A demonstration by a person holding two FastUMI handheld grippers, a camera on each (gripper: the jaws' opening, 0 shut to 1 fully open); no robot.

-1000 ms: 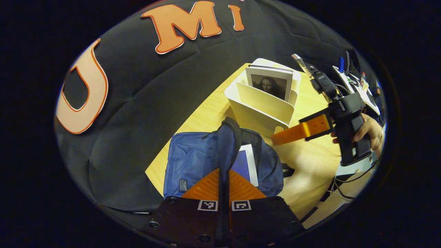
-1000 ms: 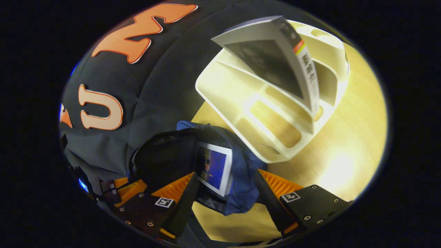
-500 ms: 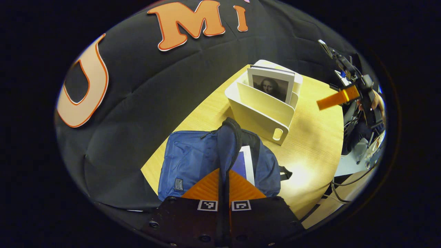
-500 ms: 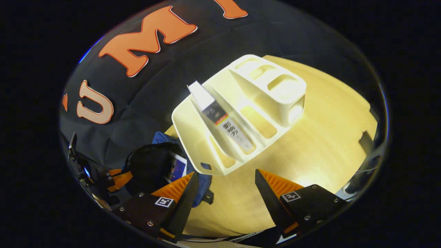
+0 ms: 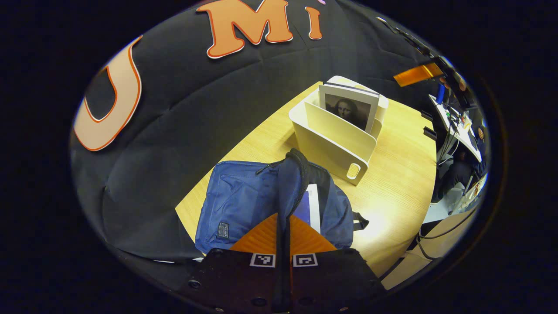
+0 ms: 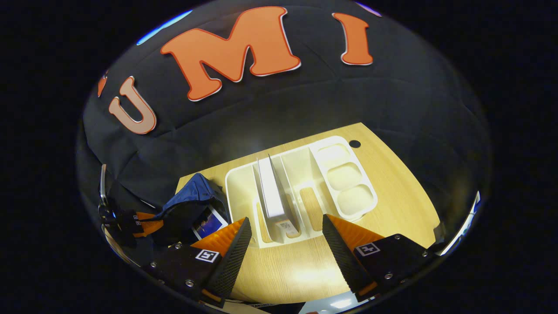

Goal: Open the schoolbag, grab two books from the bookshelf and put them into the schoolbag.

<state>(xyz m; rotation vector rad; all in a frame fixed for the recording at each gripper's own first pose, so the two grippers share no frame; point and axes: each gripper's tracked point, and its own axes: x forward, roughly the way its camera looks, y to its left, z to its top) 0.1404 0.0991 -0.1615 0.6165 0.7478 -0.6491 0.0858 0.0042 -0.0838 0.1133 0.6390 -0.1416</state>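
The blue schoolbag lies open on the wooden table, with a blue-covered book standing in its mouth. My left gripper is shut on the bag's raised zipper flap, holding it up. Behind the bag, the white bookshelf holds one upright book with a portrait cover. My right gripper is open and empty, high above the bookshelf and over that book. The schoolbag lies to the left in the right gripper view. The right gripper hangs at the upper right in the left gripper view.
The shelf's right side has three small compartments. A round cable hole sits near the table's far corner. A cluttered desk with cables stands beyond the table's right edge. The black cloth wall backs the table.
My right gripper rose from just over the bag's mouth to high above the bookshelf, still open. The left gripper kept its hold on the flap and drew back slightly.
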